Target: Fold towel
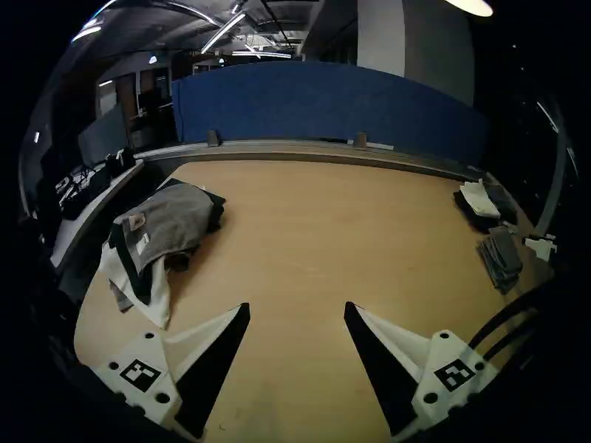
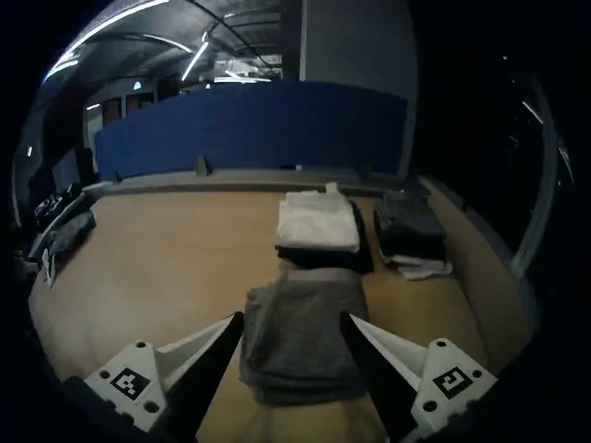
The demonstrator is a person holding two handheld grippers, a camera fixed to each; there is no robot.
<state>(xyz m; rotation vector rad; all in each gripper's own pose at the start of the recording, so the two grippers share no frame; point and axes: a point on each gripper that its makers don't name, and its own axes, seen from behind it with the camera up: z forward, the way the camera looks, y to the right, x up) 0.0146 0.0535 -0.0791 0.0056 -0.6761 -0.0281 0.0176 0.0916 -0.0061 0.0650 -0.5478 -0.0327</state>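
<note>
A loose heap of unfolded towels (image 1: 166, 221), grey over white and dark ones, lies on the left side of the wooden table (image 1: 318, 221). My left gripper (image 1: 296, 310) hovers open over bare wood, well to the right of that heap, with nothing between its fingers. In the right gripper view a folded grey towel (image 2: 306, 340) lies flat on the table. My right gripper (image 2: 292, 319) stands open, one finger on each side of the towel's near end. The heap (image 2: 66, 229) appears far off at the left edge.
Beyond the grey towel sit a folded white towel on a dark one (image 2: 318, 220) and a dark grey folded stack (image 2: 410, 221). These stacks (image 1: 482, 201) and the grey towel (image 1: 502, 255) line the table's right edge. A blue partition (image 1: 325, 103) closes the far side.
</note>
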